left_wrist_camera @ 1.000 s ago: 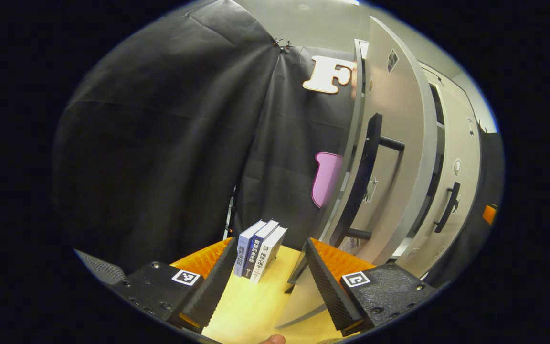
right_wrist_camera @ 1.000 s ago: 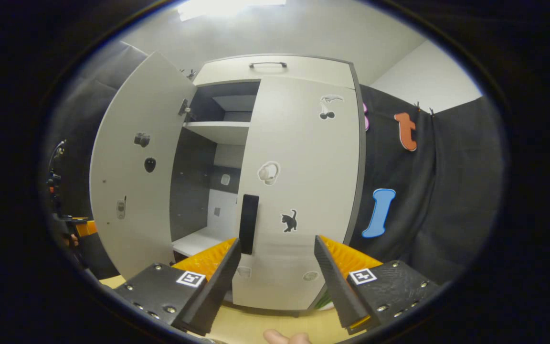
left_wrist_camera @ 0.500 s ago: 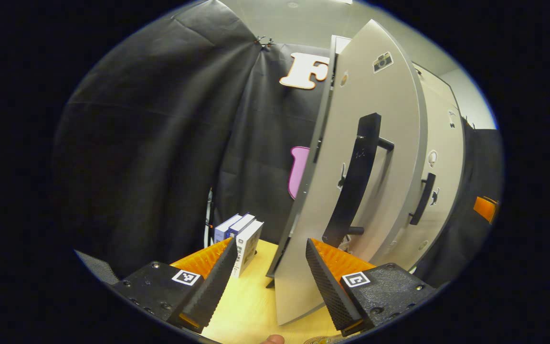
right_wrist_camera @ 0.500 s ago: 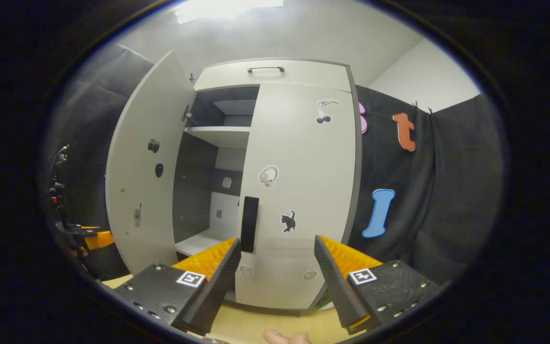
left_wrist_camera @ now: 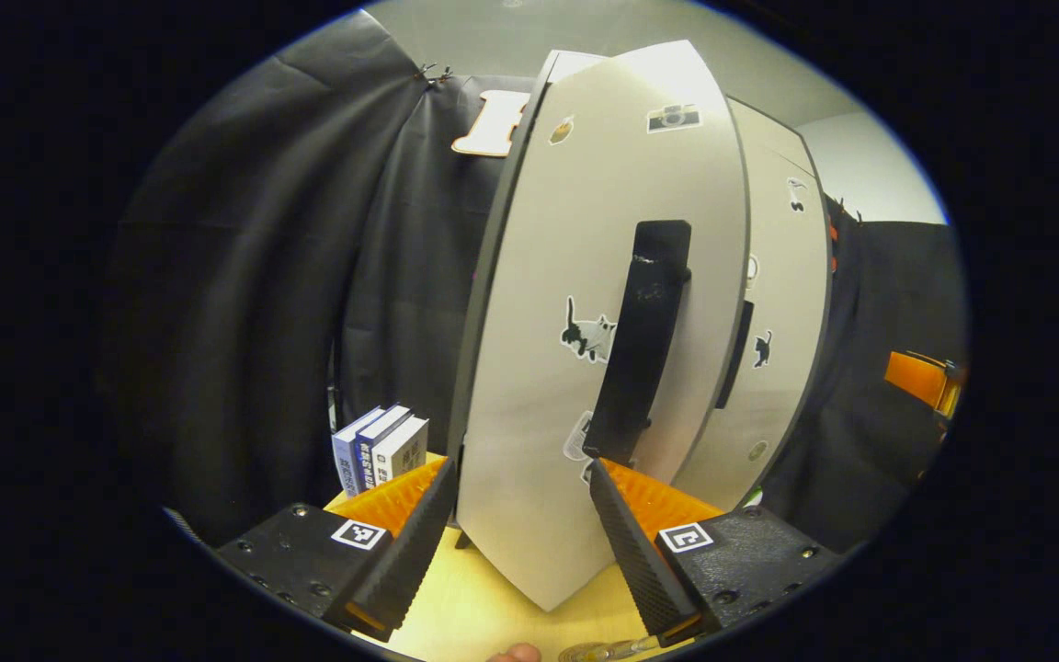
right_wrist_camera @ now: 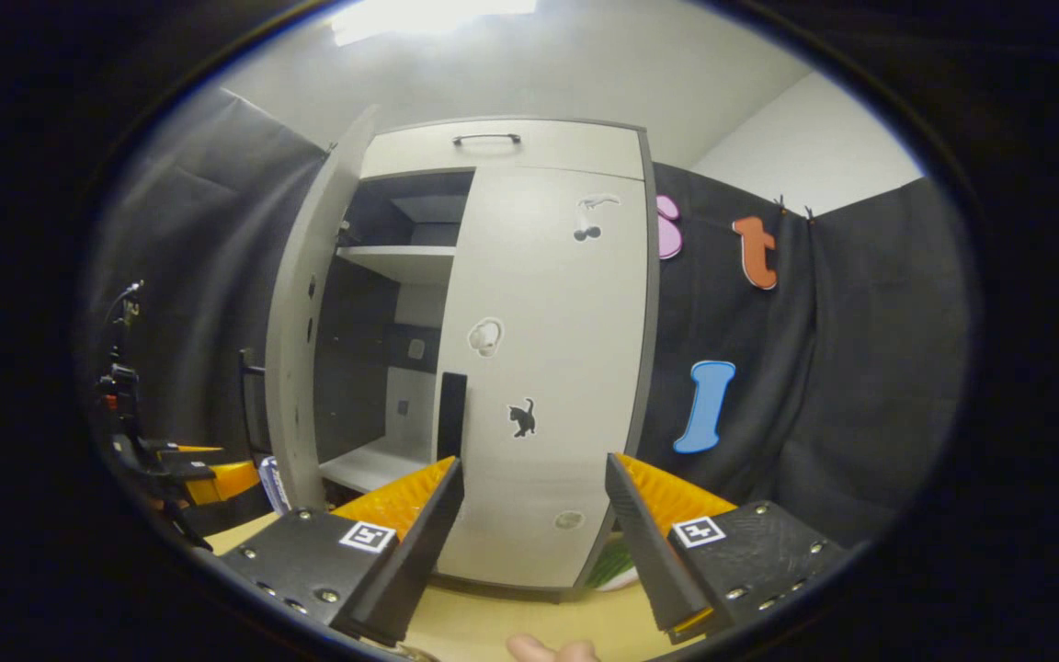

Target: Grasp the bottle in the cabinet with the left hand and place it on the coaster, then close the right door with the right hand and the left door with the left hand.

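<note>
Closing the left door (left_wrist_camera: 575,368), last step by the look of it: books (left_wrist_camera: 381,450) standing at far left with spine print too small to read, then left gripper (left_wrist_camera: 518,524) gaping wide, empty, facing the half-swung panel and its dark handle (left_wrist_camera: 640,340); right door (right_wrist_camera: 548,368) already shut, right gripper (right_wrist_camera: 534,529) spread idle. Next, pushing it flush. Bottle and coaster location: cannot tell.
</note>
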`<move>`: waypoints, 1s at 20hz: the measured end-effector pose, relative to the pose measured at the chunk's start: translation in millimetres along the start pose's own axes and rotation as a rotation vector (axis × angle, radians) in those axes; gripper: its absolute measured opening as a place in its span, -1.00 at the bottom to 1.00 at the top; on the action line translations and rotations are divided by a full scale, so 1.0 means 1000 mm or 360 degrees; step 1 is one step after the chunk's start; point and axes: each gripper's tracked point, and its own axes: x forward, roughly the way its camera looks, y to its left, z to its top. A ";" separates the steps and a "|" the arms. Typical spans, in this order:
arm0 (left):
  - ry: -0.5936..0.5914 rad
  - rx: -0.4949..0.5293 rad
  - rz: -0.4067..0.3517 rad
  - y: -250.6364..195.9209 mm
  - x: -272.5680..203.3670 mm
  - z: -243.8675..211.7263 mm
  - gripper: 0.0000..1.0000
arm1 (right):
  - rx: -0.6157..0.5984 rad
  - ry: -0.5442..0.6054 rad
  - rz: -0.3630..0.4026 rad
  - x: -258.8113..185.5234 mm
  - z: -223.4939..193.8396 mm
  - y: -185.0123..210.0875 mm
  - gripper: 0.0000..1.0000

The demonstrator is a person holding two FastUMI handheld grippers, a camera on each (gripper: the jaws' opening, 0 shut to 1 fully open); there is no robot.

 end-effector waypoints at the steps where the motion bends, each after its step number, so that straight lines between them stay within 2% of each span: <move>1: 0.0000 0.0007 -0.0011 -0.003 0.000 0.000 0.85 | 0.0001 0.0002 -0.0005 -0.002 -0.001 -0.004 0.88; 20: -0.0049 0.0068 -0.0062 -0.027 -0.013 0.016 0.85 | 0.0035 0.0004 -0.0014 -0.020 -0.001 -0.016 0.88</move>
